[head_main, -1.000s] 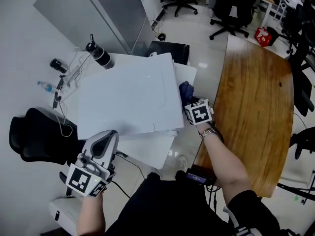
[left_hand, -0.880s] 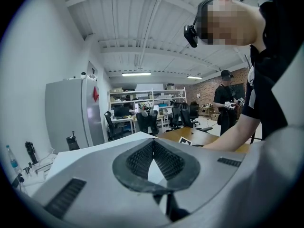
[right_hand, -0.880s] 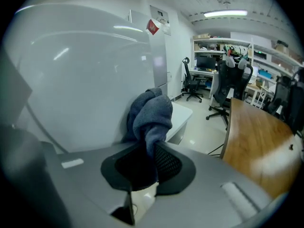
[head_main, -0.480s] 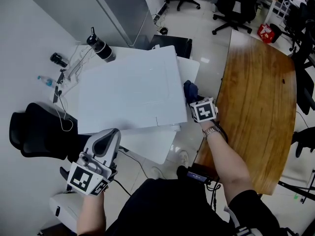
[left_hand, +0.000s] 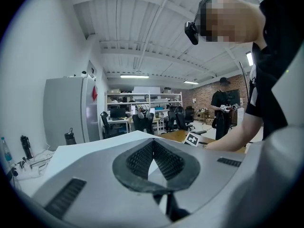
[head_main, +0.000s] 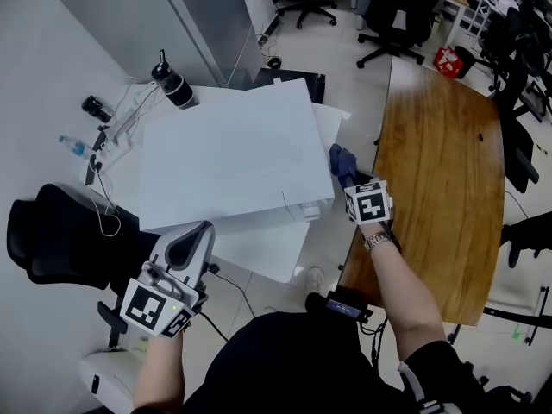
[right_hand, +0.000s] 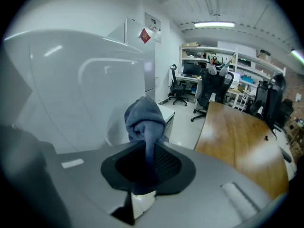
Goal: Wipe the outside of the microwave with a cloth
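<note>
The white microwave (head_main: 233, 162) stands on a white table, seen from above in the head view. My right gripper (head_main: 349, 179) is at its right side, shut on a bunched blue cloth (head_main: 341, 160). In the right gripper view the cloth (right_hand: 145, 120) sticks up from the jaws (right_hand: 148, 151), close beside the microwave's white side wall (right_hand: 71, 80); I cannot tell whether it touches the wall. My left gripper (head_main: 191, 240) hovers at the table's near left corner, shut and empty. In the left gripper view its closed fingertips (left_hand: 153, 144) point level over the white top.
A long wooden table (head_main: 440, 171) lies to the right. A black bottle (head_main: 175, 87), cables and a small plastic bottle (head_main: 73, 145) sit at the white table's far left. A black chair (head_main: 52, 231) is on the left, and office chairs (head_main: 388, 7) stand beyond.
My right gripper has shifted a little to the right with the cloth, beside the microwave's right side. The left gripper has stayed nearly in place, still shut.
</note>
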A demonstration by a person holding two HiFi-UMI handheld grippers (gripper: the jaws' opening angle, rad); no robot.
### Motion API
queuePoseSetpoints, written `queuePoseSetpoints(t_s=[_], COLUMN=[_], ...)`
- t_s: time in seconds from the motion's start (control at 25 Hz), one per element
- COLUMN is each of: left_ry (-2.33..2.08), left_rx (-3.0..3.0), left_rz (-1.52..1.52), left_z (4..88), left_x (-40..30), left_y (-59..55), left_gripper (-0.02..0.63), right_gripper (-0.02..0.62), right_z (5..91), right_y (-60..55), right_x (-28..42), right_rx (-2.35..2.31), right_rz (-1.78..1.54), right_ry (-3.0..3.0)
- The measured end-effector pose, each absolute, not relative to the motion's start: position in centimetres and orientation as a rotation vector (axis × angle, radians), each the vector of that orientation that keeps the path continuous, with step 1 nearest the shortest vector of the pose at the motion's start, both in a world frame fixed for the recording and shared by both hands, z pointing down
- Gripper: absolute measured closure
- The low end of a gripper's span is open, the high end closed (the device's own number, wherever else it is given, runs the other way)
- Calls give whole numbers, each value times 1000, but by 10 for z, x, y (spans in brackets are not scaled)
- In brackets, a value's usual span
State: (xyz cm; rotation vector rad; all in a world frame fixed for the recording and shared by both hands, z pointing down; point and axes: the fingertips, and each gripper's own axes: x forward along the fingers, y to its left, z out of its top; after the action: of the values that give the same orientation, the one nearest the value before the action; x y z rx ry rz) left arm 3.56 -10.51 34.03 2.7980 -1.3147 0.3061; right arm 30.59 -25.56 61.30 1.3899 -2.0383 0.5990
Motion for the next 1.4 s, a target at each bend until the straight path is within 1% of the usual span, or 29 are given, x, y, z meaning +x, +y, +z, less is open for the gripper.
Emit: queuePoseSetpoints(t_s=[0.4,0.6,0.76,1.04,1.4], left_ry=[-1248,-1227,-1218,-1259,-1441], left_rx=[2819,2828,2825,2805,2713], left_rz=[204,145,117,93,87], left_z=[339,340,342,347,351], left_x=[-7,-28,-44,-73,-150], left_y=[-59,-33,-15,17,50], left_gripper=[601,601,601,601,601], right_gripper=[541,541,541,541,541], right_z=[548,524,512,502,501], right_y=[-165,-115,-83,-48,-46], right_x=[311,297,273,204,42], right_rx=[1553,1610,1615,1522,1213], right_rz=[514,464,448,412,323], right_ry=[-1994,-1995,-2020,-2140,-2349])
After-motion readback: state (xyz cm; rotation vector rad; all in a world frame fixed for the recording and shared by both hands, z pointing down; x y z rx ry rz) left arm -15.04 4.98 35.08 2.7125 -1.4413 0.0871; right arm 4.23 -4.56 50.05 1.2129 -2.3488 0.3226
